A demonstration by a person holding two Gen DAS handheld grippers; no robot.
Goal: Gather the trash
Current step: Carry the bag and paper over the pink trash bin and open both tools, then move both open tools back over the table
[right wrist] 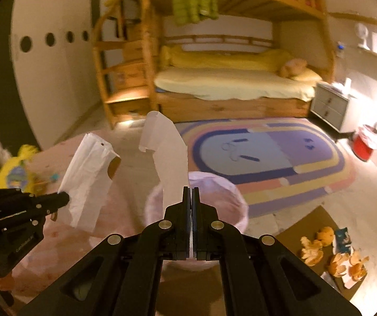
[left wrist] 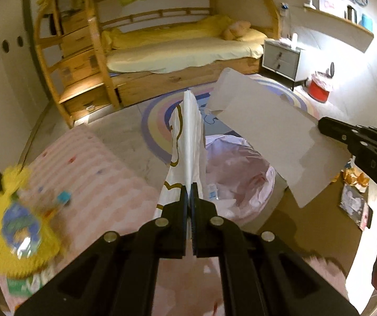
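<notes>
My left gripper (left wrist: 190, 191) is shut on a white wrapper with gold print (left wrist: 188, 142), held upright above a pink-lined trash bin (left wrist: 243, 181). In the right wrist view the left gripper (right wrist: 65, 200) holds the same wrapper (right wrist: 88, 179) left of the bin (right wrist: 214, 184). My right gripper (right wrist: 191, 193) is shut on a white sheet of paper (right wrist: 170, 158), held over the bin. The right gripper (left wrist: 322, 125) and its paper (left wrist: 270, 131) also show in the left wrist view, above the bin's right side.
Orange peels and wrappers (right wrist: 333, 252) lie on a brown board at the right. A yellow snack bag (left wrist: 17, 226) lies on a pink cover at the left. A bunk bed (right wrist: 230, 84), a rainbow rug (right wrist: 267, 163), a nightstand (right wrist: 330, 108) and a red bin (right wrist: 363, 146) stand beyond.
</notes>
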